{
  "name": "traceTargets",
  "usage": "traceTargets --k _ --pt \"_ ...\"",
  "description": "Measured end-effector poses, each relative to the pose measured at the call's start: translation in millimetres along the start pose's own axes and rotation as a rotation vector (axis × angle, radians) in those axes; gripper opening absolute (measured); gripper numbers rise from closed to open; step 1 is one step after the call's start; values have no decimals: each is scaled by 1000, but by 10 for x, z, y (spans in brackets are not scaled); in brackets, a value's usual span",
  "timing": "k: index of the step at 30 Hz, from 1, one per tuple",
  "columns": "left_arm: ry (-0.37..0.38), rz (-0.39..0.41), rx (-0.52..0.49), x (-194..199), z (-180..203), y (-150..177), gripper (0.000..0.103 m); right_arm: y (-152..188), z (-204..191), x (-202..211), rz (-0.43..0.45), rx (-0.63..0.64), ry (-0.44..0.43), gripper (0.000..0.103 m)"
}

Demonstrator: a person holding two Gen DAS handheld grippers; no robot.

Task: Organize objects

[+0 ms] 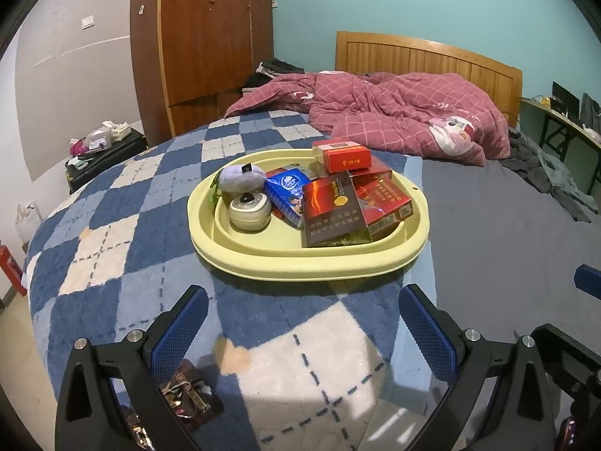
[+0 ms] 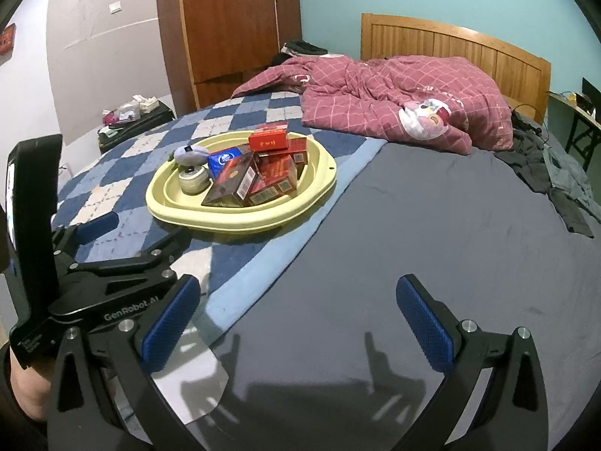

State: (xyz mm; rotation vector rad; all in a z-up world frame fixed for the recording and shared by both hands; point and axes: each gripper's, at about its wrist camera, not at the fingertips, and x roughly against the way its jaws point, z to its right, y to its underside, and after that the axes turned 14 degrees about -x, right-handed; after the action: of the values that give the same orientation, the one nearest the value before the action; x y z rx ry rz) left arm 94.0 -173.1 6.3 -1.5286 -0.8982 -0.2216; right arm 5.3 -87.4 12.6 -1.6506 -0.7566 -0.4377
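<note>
I have both grippers low at the near edge of the bed, and each one is spread wide with nothing between its blue pads. In the left wrist view my left gripper (image 1: pixel 302 323) fills the bottom of the frame over the checked blanket (image 1: pixel 112 233), and a small dark packet (image 1: pixel 189 391) lies on the blanket just under its left finger. In the right wrist view my right gripper (image 2: pixel 296 319) sits at the bottom over the grey sheet (image 2: pixel 432 225), with the left gripper (image 2: pixel 131 240) showing at the lower left of that frame, its jaws apart too.

The yellow tray (image 1: pixel 300 263) rests on the blanket in the middle of the left view, a little above my fingers and well apart from them. In the right view the tray (image 2: pixel 240 221) is left of centre, near the blanket's light blue border. Inside it, on the left side, I see a round cream case (image 1: pixel 249 210) with a lilac puff (image 1: pixel 240 178) touching it from behind. A blue pack (image 1: pixel 285 193) leans beside them. The right side holds a pile of red boxes (image 1: pixel 383 203), a dark red box (image 1: pixel 332 212) lying across the front, and one more red box (image 1: pixel 345 156) on top at the back rim.

A pink quilt (image 1: pixel 405 116) is bunched at the head of the bed, upper right of the frame.
</note>
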Motion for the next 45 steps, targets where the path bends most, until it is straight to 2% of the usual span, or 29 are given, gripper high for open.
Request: traceTargets --k 45 --pt "-3 6 -13 3 18 18 103 22 55 -47 -4 -9 15 103"
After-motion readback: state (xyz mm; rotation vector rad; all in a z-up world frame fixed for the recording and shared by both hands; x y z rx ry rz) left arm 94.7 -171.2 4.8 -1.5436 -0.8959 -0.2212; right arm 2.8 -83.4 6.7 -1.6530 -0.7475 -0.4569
